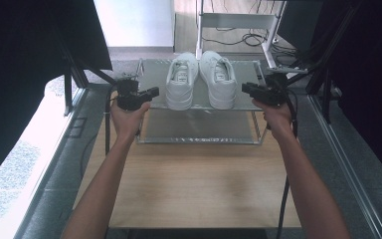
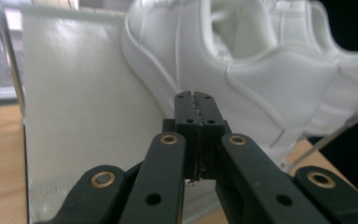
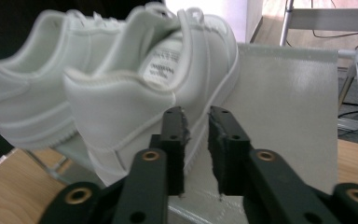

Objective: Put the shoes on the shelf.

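Two white sneakers stand side by side, heels toward me, on the top shelf (image 1: 151, 74) of a low metal rack: the left sneaker (image 1: 181, 82) and the right sneaker (image 1: 219, 79). My left gripper (image 1: 155, 91) hovers just left of the left sneaker's heel. In the left gripper view its jaws (image 2: 196, 98) are pressed together with nothing between them, close to that sneaker (image 2: 261, 93). My right gripper (image 1: 243, 88) is just right of the right sneaker's heel. In the right gripper view its jaws (image 3: 196, 114) stand a narrow gap apart, empty, beside that sneaker (image 3: 121, 102).
The rack has a lower shelf (image 1: 199, 127) and stands at the far end of a wooden table (image 1: 194, 179). Black frame posts rise at both sides (image 1: 72, 84). A white stand with cables (image 1: 238, 30) is on the floor behind the rack.
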Tool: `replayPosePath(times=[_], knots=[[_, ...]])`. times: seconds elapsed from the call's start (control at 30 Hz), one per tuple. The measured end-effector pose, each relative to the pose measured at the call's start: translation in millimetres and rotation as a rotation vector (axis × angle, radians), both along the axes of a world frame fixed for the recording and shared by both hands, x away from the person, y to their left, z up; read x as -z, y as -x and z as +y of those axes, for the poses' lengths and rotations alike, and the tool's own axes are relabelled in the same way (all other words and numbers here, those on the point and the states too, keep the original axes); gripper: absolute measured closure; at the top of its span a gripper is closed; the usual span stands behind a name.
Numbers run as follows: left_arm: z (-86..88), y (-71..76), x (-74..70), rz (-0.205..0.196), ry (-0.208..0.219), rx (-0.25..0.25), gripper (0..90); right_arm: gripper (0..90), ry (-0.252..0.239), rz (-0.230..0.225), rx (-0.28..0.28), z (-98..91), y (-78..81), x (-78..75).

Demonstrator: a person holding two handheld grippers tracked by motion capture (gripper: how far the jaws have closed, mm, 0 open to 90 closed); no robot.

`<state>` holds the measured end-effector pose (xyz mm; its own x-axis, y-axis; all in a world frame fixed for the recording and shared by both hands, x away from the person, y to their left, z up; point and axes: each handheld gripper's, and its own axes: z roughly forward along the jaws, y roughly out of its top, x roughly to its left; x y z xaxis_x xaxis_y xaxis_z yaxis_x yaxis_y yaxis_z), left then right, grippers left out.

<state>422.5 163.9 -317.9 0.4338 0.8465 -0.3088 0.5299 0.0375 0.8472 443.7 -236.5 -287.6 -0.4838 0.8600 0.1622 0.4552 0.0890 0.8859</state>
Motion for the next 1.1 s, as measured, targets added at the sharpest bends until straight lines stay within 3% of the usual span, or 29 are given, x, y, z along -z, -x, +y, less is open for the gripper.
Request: replayPosePath(times=[0.1, 0.3, 0.6, 0.7, 0.97, 1.1], knots=[[1.1, -0.5, 8.3, 0.023, 0.002, 0.017, 89.9, 83.9, 0.046, 0.012, -0.006, 1.1, -3.2, 12.6], [0.6, 4.6, 15.0, 0.029, -0.01, 0.033, 89.5, 87.8, 0.054, 0.022, -0.005, 4.6, -5.0, 25.9], [-16.2, 5.9, 19.4, 0.042, -0.021, 0.081, 89.1, 90.0, 0.124, 0.01, -0.011, 21.6, -6.5, 30.3], [-21.0, 6.0, 19.1, 0.036, -0.011, 0.068, 89.7, 90.0, 0.162, -0.009, 0.003, 26.0, -7.7, 31.9], [-23.3, 5.8, 17.5, 0.047, -0.006, 0.057, 89.8, 90.0, 0.171, -0.015, 0.009, 28.3, -6.4, 31.1], [-26.5, 4.7, 18.2, 0.048, 0.008, 0.065, 89.8, 90.0, 0.179, -0.015, -0.024, 32.7, -5.3, 29.6]])
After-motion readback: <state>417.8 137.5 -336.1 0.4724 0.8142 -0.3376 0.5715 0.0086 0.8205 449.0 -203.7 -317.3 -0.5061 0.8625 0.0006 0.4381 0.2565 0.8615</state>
